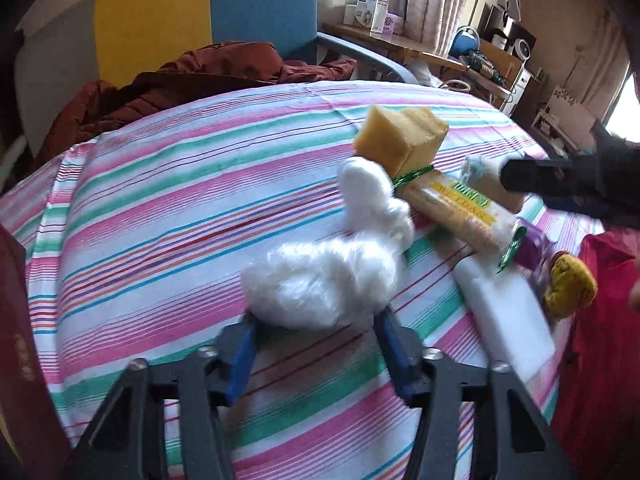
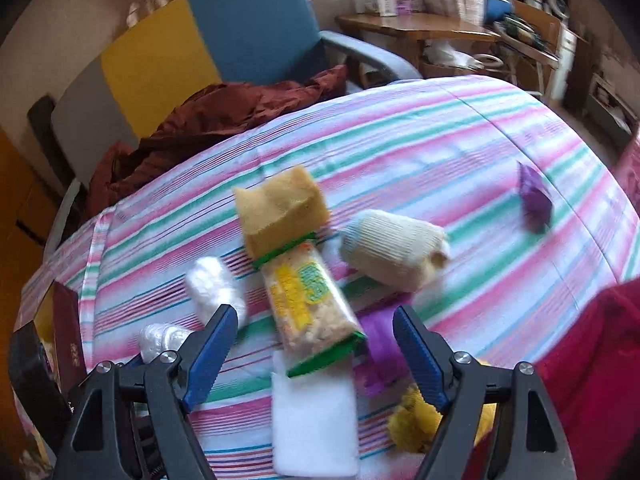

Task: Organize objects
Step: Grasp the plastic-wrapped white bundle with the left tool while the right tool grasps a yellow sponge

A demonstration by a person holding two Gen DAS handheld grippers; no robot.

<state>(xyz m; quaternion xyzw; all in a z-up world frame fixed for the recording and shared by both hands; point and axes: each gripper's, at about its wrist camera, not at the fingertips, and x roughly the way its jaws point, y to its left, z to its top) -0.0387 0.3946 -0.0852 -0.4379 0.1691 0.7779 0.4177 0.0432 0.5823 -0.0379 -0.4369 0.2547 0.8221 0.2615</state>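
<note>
Left gripper (image 1: pixel 316 322) is sitting wide around the near end of the white bag (image 1: pixel 320 280), pads just beside it, not visibly squeezing; likely step is grabbing the bag; closing low on the bulk rather than the thin twisted neck should be stopping it from slipping, since crinkly plastic will be collapsing under the pads. Bag is lying mid-cloth (image 1: pixel 168 208), its far end touching the snack pack (image 1: pixel 456 208); sponge (image 1: pixel 400 136) is sitting at the pack's far end. Right gripper (image 2: pixel 314 354) is hanging wide above the pack's near end and the white block (image 2: pixel 316 424), holding nothing; keeping it clear of the left one is advisable. Hard to make out: purple thing (image 2: pixel 380 352) is blurred and half under the pack; yellow item (image 2: pixel 416 424) is partly hidden by the right finger; pack lettering is unreadable; dark box at far left is cut off.
</note>
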